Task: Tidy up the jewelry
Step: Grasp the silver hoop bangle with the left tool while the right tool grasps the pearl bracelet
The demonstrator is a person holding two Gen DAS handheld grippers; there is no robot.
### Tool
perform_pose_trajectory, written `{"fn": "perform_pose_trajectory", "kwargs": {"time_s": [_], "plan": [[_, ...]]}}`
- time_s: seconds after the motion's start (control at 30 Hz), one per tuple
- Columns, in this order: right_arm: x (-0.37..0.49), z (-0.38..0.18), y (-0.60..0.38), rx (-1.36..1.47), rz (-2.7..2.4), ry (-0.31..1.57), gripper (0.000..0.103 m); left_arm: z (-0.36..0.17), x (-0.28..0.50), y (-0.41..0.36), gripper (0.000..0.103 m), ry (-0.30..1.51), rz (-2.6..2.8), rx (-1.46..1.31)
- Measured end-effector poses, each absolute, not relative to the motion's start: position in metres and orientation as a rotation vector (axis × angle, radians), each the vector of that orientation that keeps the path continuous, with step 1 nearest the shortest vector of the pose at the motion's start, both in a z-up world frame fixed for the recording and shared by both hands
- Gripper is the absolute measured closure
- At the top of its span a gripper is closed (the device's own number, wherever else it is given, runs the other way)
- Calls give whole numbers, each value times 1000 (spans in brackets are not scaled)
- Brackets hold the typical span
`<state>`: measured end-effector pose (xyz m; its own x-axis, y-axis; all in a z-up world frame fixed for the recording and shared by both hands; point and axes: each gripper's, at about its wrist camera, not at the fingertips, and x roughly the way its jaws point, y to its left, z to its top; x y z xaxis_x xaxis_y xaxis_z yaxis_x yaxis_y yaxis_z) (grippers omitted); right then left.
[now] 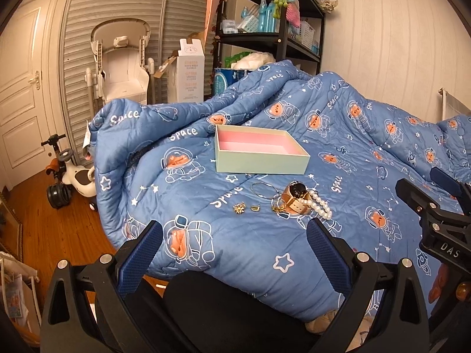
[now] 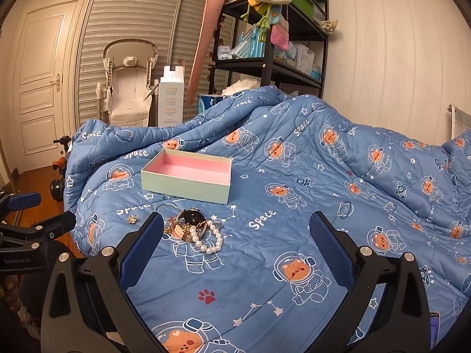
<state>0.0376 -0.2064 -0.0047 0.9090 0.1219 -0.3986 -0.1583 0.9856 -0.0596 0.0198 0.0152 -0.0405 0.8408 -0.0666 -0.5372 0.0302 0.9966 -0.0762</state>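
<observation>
A pale green box [image 1: 259, 154] [image 2: 188, 178] with a pink lining sits open and empty on the blue quilt. In front of it lies a heap of jewelry: a gold watch [image 1: 295, 197] [image 2: 191, 223], a pearl bracelet [image 1: 321, 204] [image 2: 210, 242], a thin hoop [image 1: 262, 189], a gold star brooch [image 1: 239, 208] [image 2: 132, 219] and a small gold clip [image 1: 255, 207]. My left gripper [image 1: 235, 235] is open, short of the jewelry, holding nothing. My right gripper [image 2: 235, 229] is open too, its left finger [image 2: 144, 244] just beside the watch.
The blue space-print quilt [image 1: 265, 250] covers the bed and bunches up behind the box. A black shelf rack [image 1: 282, 38], a white carton [image 1: 190, 70], a baby chair [image 1: 123, 61] and a ride-on toy [image 1: 70, 176] stand past the bed's far-left edge.
</observation>
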Motion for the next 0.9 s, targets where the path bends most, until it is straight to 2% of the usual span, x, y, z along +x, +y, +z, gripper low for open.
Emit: {"fn": "perform_pose_trajectory", "kwargs": {"time_s": [0.2, 0.53, 0.6, 0.7, 0.9], "plan": [[82, -27, -205, -81, 271, 624, 5, -49, 49, 21, 7, 695, -69, -83], [141, -49, -196, -106, 442, 775, 7, -67, 96, 13, 9, 810, -178, -30], [150, -54, -189, -144, 487, 793, 21, -68, 106, 9, 12, 817, -193, -9], [162, -61, -184, -172, 543, 819, 39, -70, 126, 10, 22, 841, -216, -18], [178, -77, -178, -185, 591, 881, 60, -69, 174, 15, 38, 905, -255, -101]]}}
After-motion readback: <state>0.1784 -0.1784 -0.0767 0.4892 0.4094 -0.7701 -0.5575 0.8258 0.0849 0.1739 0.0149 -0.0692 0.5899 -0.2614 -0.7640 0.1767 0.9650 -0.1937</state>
